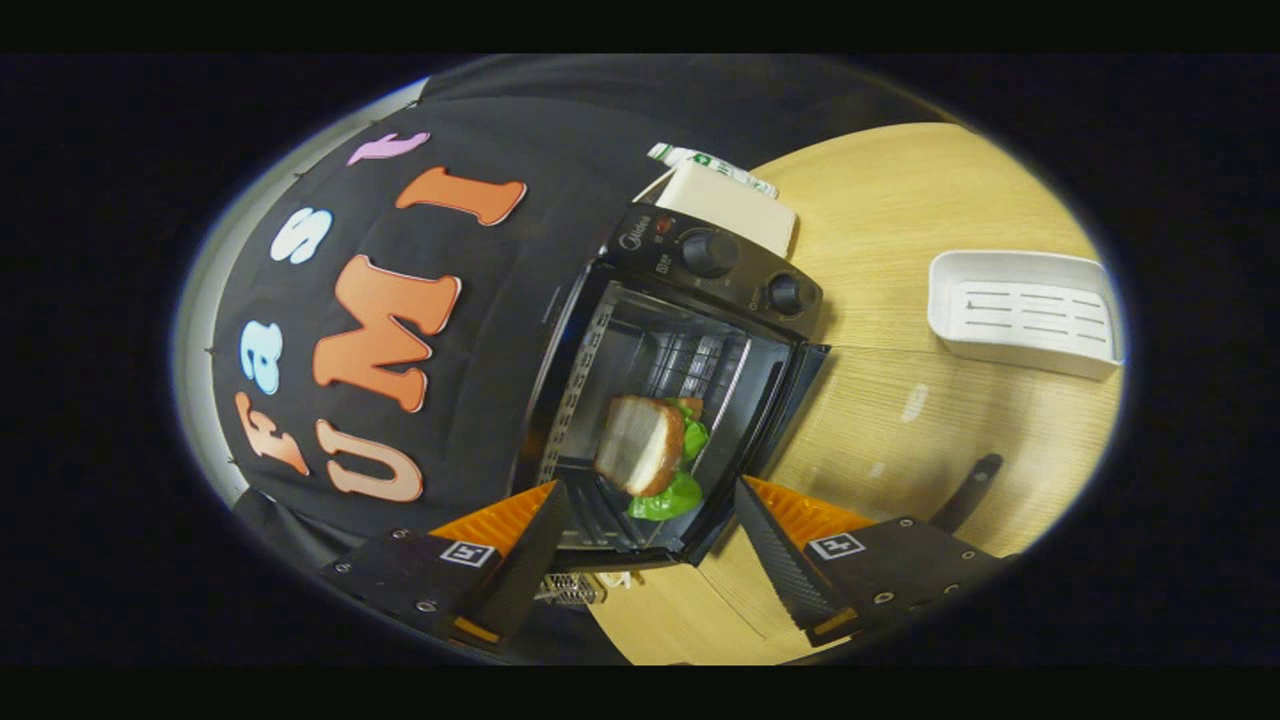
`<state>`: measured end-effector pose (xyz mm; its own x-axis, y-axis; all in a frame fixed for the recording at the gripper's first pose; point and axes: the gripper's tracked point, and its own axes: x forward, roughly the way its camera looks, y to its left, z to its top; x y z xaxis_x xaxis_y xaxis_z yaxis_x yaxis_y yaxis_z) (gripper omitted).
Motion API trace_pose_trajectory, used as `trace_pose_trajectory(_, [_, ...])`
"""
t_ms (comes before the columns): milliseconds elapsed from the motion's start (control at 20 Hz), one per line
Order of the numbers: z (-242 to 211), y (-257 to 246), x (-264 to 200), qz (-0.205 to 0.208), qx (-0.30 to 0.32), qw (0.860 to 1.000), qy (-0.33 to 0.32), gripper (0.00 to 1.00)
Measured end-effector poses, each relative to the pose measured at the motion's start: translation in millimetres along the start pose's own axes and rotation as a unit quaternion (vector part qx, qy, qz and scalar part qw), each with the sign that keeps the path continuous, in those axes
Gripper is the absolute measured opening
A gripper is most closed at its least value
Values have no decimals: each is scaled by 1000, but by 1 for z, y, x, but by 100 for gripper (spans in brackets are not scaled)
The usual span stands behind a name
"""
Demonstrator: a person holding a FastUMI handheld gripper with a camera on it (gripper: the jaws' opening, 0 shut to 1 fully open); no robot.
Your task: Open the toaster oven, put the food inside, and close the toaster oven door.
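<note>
The tongs (650,520) are spread wide at the lower centre, nothing held. The sandwich (650,450) is seen just ahead, inside the open toaster oven (700,290) on the tabletop (900,420).

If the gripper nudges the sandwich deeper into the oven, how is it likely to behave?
The sandwich stands on edge inside the oven, so it would probably tip rather than slide. Its lettuce sticks out loosely and may flop or snag. The gripper is open, fingers either side and short of it, so nothing steadies it.
</note>
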<state>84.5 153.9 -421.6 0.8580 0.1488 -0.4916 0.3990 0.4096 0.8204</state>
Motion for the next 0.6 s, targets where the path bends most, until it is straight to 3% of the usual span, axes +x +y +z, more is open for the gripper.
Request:
trace_pose_trajectory(250, [-28,-20,-52,-21,-160,986,36,98])
trace_pose_trajectory(400, [-40,-36,-72,-31,-213,975,60,98])
trace_pose_trajectory(600, [-47,-70,-88,-66,-331,939,70,98])
